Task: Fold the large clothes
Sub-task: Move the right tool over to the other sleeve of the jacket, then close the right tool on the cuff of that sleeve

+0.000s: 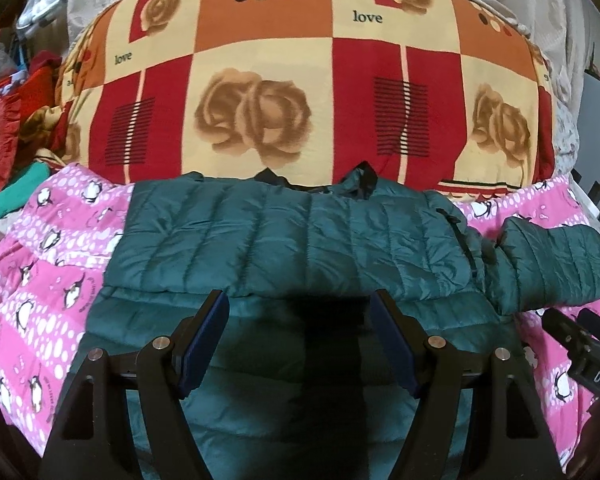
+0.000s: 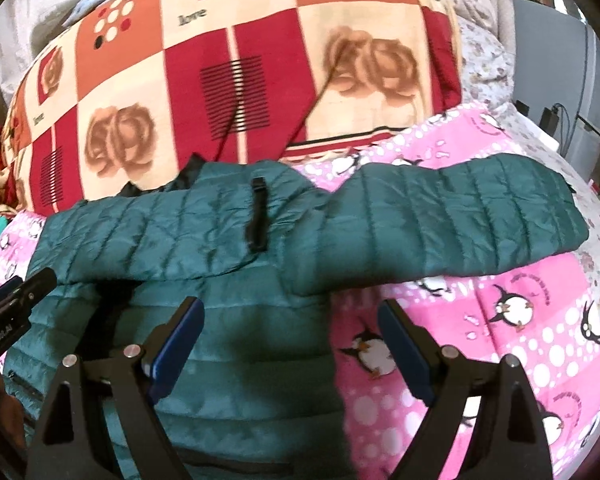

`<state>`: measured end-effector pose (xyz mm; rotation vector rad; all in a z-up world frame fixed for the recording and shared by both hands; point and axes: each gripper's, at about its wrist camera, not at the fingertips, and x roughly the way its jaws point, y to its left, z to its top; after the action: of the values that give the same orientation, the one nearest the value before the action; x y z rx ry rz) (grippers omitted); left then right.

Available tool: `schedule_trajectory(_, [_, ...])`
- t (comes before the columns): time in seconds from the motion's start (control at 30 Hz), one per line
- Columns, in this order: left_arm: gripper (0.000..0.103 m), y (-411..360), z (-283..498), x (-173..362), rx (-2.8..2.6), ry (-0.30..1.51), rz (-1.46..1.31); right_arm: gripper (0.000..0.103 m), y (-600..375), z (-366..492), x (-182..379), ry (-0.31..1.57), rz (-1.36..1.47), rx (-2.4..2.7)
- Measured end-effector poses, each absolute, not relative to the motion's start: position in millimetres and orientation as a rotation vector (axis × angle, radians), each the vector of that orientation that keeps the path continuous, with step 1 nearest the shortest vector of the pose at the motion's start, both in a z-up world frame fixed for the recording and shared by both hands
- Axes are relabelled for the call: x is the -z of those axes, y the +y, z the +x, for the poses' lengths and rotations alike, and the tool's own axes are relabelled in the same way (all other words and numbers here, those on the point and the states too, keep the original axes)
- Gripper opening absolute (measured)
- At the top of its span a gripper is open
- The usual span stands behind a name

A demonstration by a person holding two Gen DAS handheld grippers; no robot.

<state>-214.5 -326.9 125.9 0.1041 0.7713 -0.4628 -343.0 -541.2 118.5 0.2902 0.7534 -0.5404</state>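
Observation:
A teal quilted puffer jacket [image 1: 284,240] lies on a pink penguin-print blanket [image 1: 48,264]. Its upper part is folded over the lower part, and one sleeve [image 1: 556,264] sticks out to the right. My left gripper [image 1: 300,312] is open and empty, hovering over the jacket's middle. In the right wrist view the jacket [image 2: 172,236] and its sleeve [image 2: 472,216] show too. My right gripper [image 2: 292,320] is open and empty above the jacket's right edge, where it meets the blanket [image 2: 500,340]. The right gripper's body shows at the left wrist view's right edge [image 1: 580,344].
A big red, orange and cream rose-print quilt bundle [image 1: 300,80] lies behind the jacket. Red and green clothes [image 1: 8,128] are piled at the far left. The left gripper's body [image 2: 8,308] shows at the right wrist view's left edge. Grey furniture with cables [image 2: 560,80] stands far right.

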Motion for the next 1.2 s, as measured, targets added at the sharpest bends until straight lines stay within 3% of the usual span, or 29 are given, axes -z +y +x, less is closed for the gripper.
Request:
schedule_trajectory(0.67, [0.05,-354,-201,-111,0.459,0.794,0.135,0.091,-636,-371,-116,0.744,0.359,0.701])
schedule_trajectory(1.2, [0.05,-329,-183,-97,0.419,0.837,0.092,0.092,-779,-424,-130,0.634,0.575,1.062])
